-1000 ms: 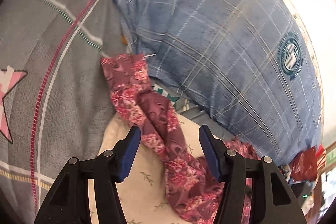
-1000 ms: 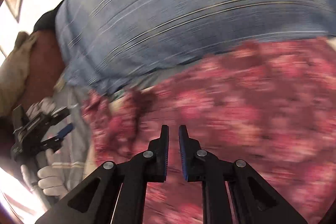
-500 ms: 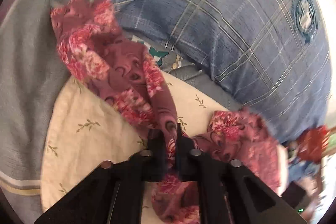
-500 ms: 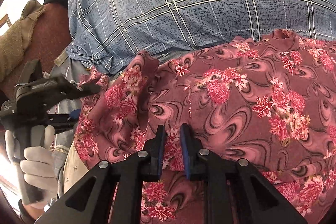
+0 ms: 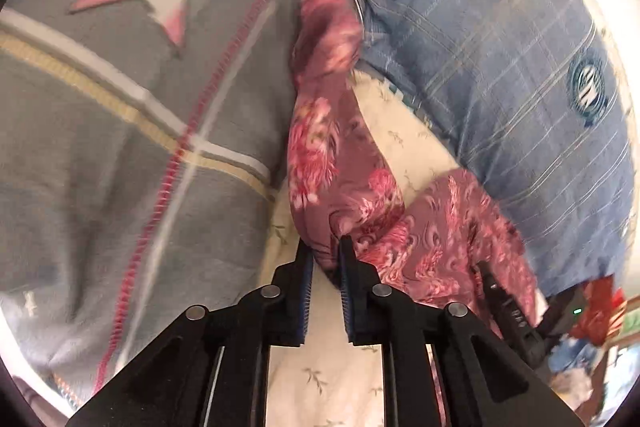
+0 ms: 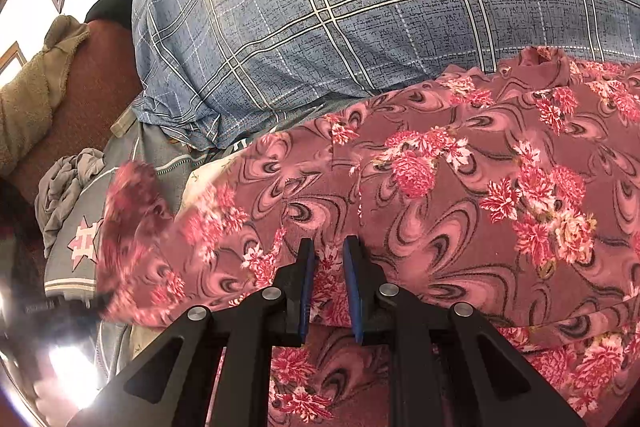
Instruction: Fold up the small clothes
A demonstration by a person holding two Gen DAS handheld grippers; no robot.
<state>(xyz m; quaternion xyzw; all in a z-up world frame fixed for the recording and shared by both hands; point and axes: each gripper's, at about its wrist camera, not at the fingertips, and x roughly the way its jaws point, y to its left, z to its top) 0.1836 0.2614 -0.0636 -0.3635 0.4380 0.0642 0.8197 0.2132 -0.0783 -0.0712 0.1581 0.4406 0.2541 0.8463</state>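
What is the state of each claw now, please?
Left claw: opening, floral garment still between its pads.
Right claw: closed on the floral garment.

Maroon garment [image 6: 460, 163] with pink flowers; blue plaid pillow [image 6: 340, 7]; grey blanket [image 5: 100, 147], pink star.

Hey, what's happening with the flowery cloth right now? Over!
Left gripper opening, flowery cloth between fingers. Right gripper pinching it. Blue plaid pillow close behind.
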